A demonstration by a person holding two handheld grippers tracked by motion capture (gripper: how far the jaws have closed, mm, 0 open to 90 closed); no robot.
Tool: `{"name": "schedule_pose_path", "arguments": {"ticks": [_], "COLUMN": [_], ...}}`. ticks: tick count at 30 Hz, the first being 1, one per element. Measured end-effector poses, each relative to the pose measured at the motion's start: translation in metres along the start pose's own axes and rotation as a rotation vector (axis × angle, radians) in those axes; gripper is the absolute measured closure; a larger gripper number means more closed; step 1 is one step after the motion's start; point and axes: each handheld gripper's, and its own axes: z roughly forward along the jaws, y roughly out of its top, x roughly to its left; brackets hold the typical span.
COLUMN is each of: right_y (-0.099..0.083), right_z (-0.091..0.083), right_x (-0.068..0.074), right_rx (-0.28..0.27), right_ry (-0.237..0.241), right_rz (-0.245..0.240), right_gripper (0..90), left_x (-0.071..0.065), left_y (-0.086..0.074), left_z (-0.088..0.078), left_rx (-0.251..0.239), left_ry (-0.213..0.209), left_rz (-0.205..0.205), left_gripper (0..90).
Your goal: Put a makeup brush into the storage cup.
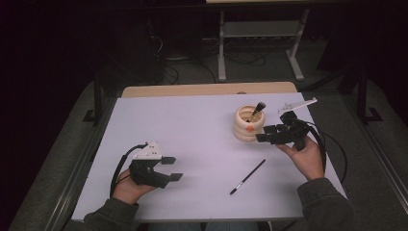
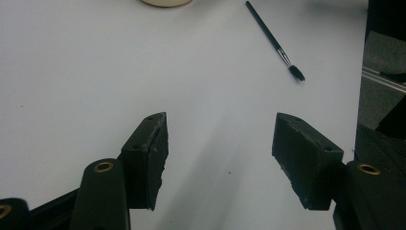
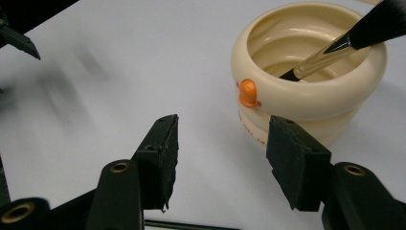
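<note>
Right gripper (image 1: 263, 135) sits just off the cream pot (image 1: 248, 123), at about four o'clock from it on the white table (image 1: 192, 125), and its jaws stand apart with nothing between them. From the right gripper view you look straight past the two black pads at the pot (image 3: 306, 91), apart from it, not touching. One brush (image 1: 256, 111) is already standing inside, bristles up, leaning on the rim toward one o'clock; in the right gripper view its handle (image 3: 321, 57) runs down into the bowl. There's a small orange knob (image 3: 248, 92) on the pot's side.

The second brush (image 1: 247, 176) lies flat on the table, down at six o'clock from the pot, well apart from it, bristle end toward the person. The left gripper view catches it too (image 2: 275, 40), up at one o'clock from those jaws.

Left gripper (image 1: 171, 168) waits over at the table's eight o'clock side, jaws released, empty, above bare table.

My read: one brush is in, one to go, and the right hand looks free to fetch. Next move, I'd say, calls for swinging back to the lying brush, lining the jaws across its thin handle, and pinching low against the table. It's a slim thing, so it could roll or slip; then tip it upright and drop it in beside the first.
</note>
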Motion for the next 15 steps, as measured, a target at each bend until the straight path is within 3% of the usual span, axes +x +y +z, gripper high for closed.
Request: {"name": "schedule_pose_path", "arguments": {"ticks": [7, 15], "right_y": [-0.006, -0.013], "right_z": [-0.003, -0.002], "right_x": [0.008, 0.010], "right_rx": [-0.013, -0.021], "right_ry": [0.008, 0.015], "right_rz": [-0.030, -0.031], "right_gripper": [42.3, 41.6], "left_x": [0.000, 0.001], "left_y": [0.000, 0.000], "left_z": [0.000, 0.001], "left_rx": [0.001, 0.009], "left_ry": [-0.002, -0.006], "left_rz": [0.000, 0.008], "left_gripper": [37.1, 36.6]}}
